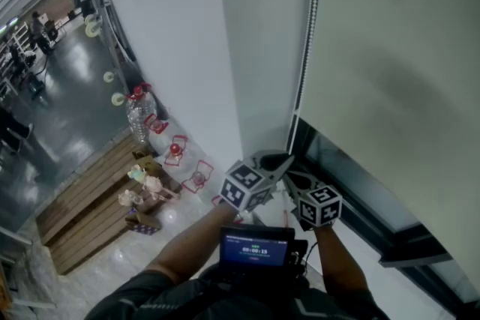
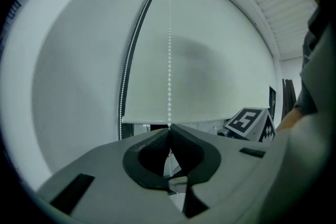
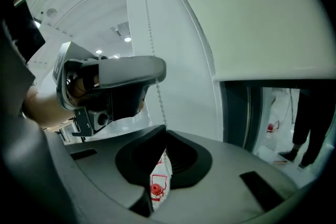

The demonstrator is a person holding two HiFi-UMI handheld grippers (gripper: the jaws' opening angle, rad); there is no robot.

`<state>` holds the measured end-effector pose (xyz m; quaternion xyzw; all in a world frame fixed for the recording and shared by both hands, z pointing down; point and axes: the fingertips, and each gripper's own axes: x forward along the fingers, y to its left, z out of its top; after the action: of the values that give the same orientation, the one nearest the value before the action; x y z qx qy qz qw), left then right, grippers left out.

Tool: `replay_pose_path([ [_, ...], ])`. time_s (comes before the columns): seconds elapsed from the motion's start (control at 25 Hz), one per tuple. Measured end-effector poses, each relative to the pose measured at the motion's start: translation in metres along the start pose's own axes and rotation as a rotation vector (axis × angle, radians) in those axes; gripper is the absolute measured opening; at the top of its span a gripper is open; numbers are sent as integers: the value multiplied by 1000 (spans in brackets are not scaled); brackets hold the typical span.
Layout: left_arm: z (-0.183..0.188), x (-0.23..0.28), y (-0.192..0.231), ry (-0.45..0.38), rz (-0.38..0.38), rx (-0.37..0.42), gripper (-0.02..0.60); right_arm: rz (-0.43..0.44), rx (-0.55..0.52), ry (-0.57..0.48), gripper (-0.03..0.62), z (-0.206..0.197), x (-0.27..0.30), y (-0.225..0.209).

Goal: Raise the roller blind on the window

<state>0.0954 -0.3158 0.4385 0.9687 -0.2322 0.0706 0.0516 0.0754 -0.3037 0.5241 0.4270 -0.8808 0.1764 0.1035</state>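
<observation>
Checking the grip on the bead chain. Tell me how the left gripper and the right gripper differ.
The left gripper pinches the bead chain higher up; the right gripper pinches it just below. Above the left gripper the chain runs long and straight up across the roller blind; above the right gripper only a short stretch leads to the left gripper's jaws. Both are shut on the same chain, close together.
</observation>
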Motion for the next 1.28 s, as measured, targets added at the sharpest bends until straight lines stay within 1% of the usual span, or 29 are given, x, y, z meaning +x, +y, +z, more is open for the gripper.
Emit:
replay_pose_path([
  [0.12,-3,1,-1,4,4,8,0,7,-2,0,6,-3,2,1],
  [0.2,-3,1,1,-1,8,-2,0,1,-36,16,8,-4,0,0],
  [0.24,-3,-1,2,-6,10,-10,0,-19,-64,26,12,-4,-3,-2],
  [0.28,-2,-3,3,-11,11,-19,0,-45,-93,31,41,-3,-7,-4],
  [0.32,-2,-5,4,-16,11,-27,0,-65,-115,26,41,1,-12,-6],
  [0.4,0,-8,4,-24,13,-38,0,-65,-117,-12,129,16,-27,-7],
  [0.44,0,-8,4,-28,14,-42,0,-52,-106,-42,133,27,-35,-6],
  [0.52,1,-7,3,-34,12,-44,0,-35,-96,-122,133,60,-51,-5],
  [0.6,1,-5,0,-33,4,-42,0,-25,-109,-208,133,99,-66,0],
  [0.76,-1,-6,-4,-36,-6,-46,0,30,-180,-353,133,174,-80,25],
  [0.88,-2,-8,-9,-34,-10,-39,0,59,-225,-426,133,217,-86,43],
  [0.96,-1,-8,-13,-33,-12,-34,0,49,-243,-443,133,234,-87,48],
  [1.04,-3,-10,-14,-32,-10,-33,0,27,-245,-453,133,242,-85,49],
  [1.12,-6,-11,-14,-31,-7,-33,0,38,-233,-468,68,244,-82,52],
  [1.24,-5,-11,-14,-30,-3,-33,0,60,-224,-465,13,244,-79,55],
  [1.28,-4,-12,-15,-31,-1,-35,0,62,-222,-461,11,244,-79,56],
])
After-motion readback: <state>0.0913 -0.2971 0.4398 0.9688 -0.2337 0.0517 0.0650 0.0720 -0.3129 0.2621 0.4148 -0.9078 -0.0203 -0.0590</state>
